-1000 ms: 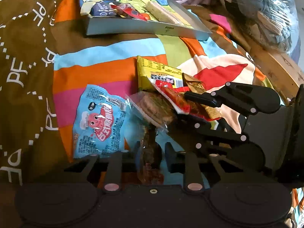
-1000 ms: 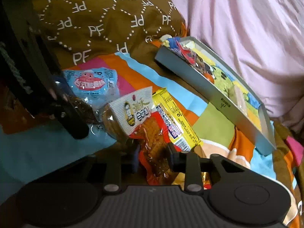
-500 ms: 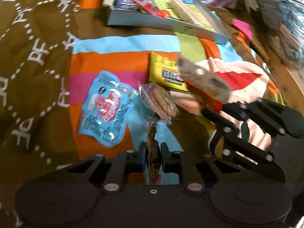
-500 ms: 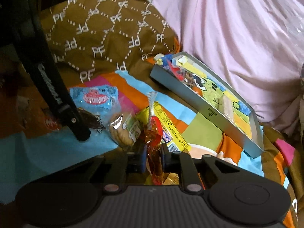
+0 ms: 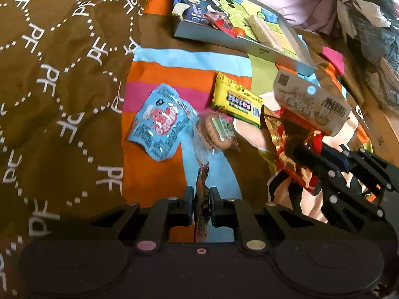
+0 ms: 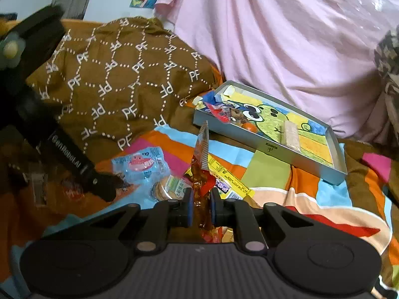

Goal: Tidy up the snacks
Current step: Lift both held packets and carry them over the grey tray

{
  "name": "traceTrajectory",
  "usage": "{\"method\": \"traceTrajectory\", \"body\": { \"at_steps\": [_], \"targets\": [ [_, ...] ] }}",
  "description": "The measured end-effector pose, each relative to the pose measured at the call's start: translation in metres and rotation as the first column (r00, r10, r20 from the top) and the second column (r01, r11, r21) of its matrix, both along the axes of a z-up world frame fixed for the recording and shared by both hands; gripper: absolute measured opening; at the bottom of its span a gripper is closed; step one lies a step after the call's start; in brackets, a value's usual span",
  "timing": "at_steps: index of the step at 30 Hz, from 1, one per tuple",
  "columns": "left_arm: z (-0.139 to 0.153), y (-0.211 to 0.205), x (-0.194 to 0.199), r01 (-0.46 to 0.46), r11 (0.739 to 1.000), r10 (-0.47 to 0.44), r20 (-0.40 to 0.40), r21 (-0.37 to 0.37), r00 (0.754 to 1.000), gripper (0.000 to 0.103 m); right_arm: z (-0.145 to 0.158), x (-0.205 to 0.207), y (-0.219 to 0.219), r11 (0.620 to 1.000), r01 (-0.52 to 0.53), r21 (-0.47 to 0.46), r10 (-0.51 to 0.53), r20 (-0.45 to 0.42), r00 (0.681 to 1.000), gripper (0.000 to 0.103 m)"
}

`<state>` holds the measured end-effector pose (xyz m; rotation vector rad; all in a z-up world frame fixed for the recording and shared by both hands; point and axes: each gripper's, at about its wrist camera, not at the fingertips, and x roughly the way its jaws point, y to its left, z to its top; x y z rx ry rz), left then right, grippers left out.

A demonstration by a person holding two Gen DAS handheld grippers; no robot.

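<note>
Both grippers have clamped since a second ago and are lifting. Left gripper point(image 5: 201, 205) is pinched tight on a thin dark snack packet point(image 5: 202, 186); right gripper point(image 6: 201, 208) is pinched on the red snack packet point(image 6: 202, 174), whose cream top point(image 5: 311, 103) is now clear of the pile. Left on the striped blanket point(image 5: 169, 69): blue packet point(image 5: 160, 122), cookie pack point(image 5: 215, 134), yellow bar point(image 5: 237, 99). Box lid tray point(image 6: 269, 147) sits beyond them, already holding a few snacks. Looks like both picks succeeded; next is probably carrying them to the tray.
</note>
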<state>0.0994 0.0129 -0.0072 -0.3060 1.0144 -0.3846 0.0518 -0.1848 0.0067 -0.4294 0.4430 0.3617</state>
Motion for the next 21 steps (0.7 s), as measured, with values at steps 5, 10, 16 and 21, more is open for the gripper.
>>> {"method": "traceTrajectory", "body": {
  "at_steps": [5,10,16,21],
  "targets": [
    [0.002,-0.002,-0.012,-0.024,1.000,0.025,0.009,-0.016,1.000,0.014,0.003,-0.007,-0.008,0.999,-0.001,0.045,0.002,-0.007,1.000,0.015],
    [0.016,-0.003,-0.019,-0.057,0.997,0.063,0.136,-0.050,0.989,0.014,0.010,-0.012,-0.015,0.997,-0.011,0.078,0.010,0.015,1.000,0.015],
    [0.037,-0.012,-0.018,-0.082,0.996,0.091,0.267,-0.045,0.959,0.014,0.018,-0.013,-0.019,0.994,-0.026,0.106,0.019,0.066,0.998,0.014],
    [0.054,-0.015,0.003,-0.101,0.993,0.117,0.304,-0.066,0.945,0.014,0.023,0.000,-0.022,0.992,-0.030,0.125,0.020,0.087,0.996,0.014]
  ]
}}
